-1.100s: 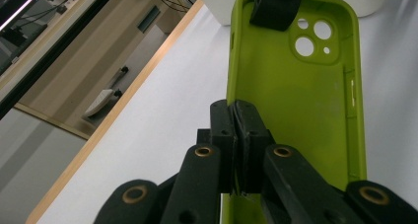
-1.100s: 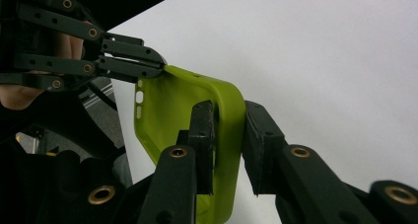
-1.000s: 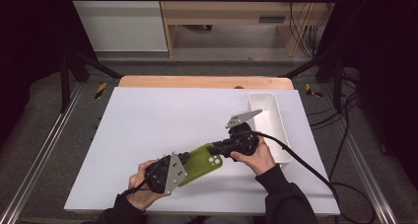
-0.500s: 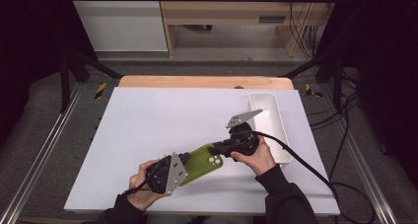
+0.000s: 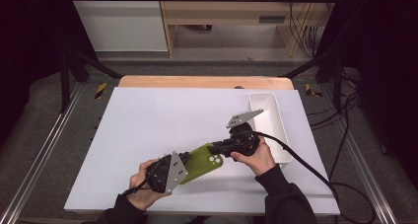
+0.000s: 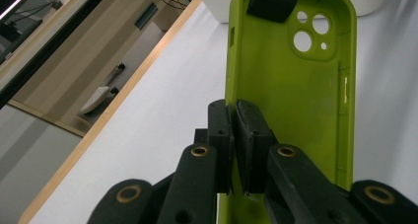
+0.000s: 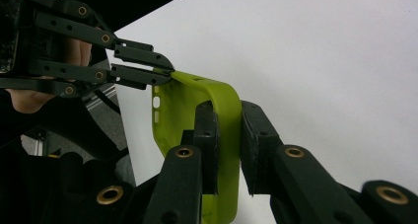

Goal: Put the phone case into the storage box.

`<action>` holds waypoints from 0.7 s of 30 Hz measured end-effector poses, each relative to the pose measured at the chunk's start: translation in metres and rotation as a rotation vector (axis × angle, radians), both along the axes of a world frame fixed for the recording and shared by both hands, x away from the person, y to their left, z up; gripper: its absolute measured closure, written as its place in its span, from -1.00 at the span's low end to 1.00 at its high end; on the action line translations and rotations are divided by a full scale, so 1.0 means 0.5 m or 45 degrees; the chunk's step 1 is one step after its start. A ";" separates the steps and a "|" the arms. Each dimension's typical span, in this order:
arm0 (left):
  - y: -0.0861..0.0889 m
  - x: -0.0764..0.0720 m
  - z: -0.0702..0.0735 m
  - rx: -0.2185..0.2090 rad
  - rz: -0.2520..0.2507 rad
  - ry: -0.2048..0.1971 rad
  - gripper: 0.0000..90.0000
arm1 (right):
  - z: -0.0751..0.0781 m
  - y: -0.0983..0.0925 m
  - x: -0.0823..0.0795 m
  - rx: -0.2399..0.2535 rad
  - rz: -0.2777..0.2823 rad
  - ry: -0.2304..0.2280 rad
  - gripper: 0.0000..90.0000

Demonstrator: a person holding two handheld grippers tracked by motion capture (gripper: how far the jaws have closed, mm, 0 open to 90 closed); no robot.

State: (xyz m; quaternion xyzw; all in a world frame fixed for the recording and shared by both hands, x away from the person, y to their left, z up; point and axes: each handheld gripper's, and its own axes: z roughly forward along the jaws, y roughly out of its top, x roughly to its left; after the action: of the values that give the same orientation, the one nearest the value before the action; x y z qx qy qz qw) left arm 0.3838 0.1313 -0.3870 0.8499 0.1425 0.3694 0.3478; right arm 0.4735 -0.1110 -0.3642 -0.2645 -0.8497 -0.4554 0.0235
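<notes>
From the high view, a green phone case [image 5: 203, 161] is seen held above the white table [image 5: 148, 130] between the left gripper [image 5: 183, 161] and the right gripper [image 5: 220, 147], with a white tray [image 5: 281, 130] lying just beside the right one.

In the left gripper view, the case's inner face and camera cut-outs are shown, its side wall clamped between the jaws.

In the right gripper view, the rounded corner is seen pinched.

Nothing has been moved since the earlier frames.

The lime-green phone case [image 5: 203, 161], camera cutouts showing, is held above the white table.
</notes>
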 end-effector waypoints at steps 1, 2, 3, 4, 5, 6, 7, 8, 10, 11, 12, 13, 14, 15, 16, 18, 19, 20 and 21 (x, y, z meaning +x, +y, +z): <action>0.000 0.000 0.000 0.000 0.000 0.000 0.89 | 0.000 0.000 0.000 0.000 0.000 0.000 0.76; 0.000 0.001 0.000 -0.006 0.000 0.004 0.88 | 0.000 0.000 0.000 -0.005 -0.007 -0.003 0.76; 0.000 0.001 -0.001 -0.018 0.001 0.006 0.87 | 0.000 0.000 0.000 -0.005 -0.008 -0.004 0.76; 0.000 0.003 -0.001 -0.024 0.000 0.013 0.87 | 0.000 0.000 0.000 -0.005 -0.008 -0.004 0.76; 0.001 0.003 -0.001 -0.025 0.002 0.014 0.87 | 0.000 0.000 -0.001 -0.006 -0.009 -0.009 0.76; 0.001 0.004 -0.002 -0.028 0.003 0.014 0.86 | 0.000 0.001 -0.001 -0.006 -0.008 -0.015 0.76; 0.001 0.005 -0.002 -0.025 0.005 0.017 0.84 | -0.001 0.001 -0.001 -0.005 -0.011 -0.016 0.76; 0.001 0.006 -0.003 -0.029 0.007 0.021 0.79 | -0.001 0.002 0.000 -0.003 -0.007 -0.016 0.76; 0.002 0.008 -0.004 -0.038 0.008 0.026 0.76 | -0.001 0.002 0.000 -0.003 -0.007 -0.017 0.76; 0.002 0.009 -0.004 -0.051 0.007 0.036 0.73 | -0.001 0.002 0.000 -0.006 -0.010 -0.019 0.76; 0.003 0.010 -0.003 -0.061 0.007 0.037 0.69 | -0.001 0.001 0.000 -0.008 -0.014 -0.022 0.76; 0.004 0.011 -0.002 -0.087 0.009 0.043 0.64 | -0.001 0.001 0.000 -0.009 -0.019 -0.022 0.76; 0.006 0.012 -0.001 -0.095 0.010 0.051 0.58 | 0.000 0.000 0.000 -0.011 -0.025 -0.029 0.76; 0.007 0.013 0.001 -0.114 0.014 0.061 0.53 | 0.000 0.000 0.001 -0.011 -0.026 -0.034 0.76; 0.010 0.015 0.002 -0.131 0.014 0.069 0.47 | 0.000 -0.001 0.001 -0.009 -0.028 -0.039 0.76; 0.014 0.020 0.004 -0.178 0.015 0.101 0.31 | 0.002 -0.001 0.001 -0.009 -0.035 -0.048 0.76; 0.018 0.023 0.005 -0.202 0.017 0.113 0.31 | 0.003 -0.002 0.000 -0.012 -0.039 -0.052 0.76; 0.023 0.027 0.007 -0.236 0.020 0.137 0.24 | 0.003 -0.003 0.000 -0.018 -0.041 -0.068 0.76; 0.023 0.027 0.007 -0.236 0.020 0.137 0.20 | 0.004 -0.004 0.001 -0.020 -0.040 -0.076 0.76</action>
State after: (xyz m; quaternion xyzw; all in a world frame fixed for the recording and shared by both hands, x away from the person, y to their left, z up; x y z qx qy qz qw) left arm 0.3973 0.1429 -0.3833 0.8315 0.2011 0.3111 0.4140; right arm 0.4737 -0.1128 -0.3625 -0.2644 -0.8493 -0.4569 -0.0110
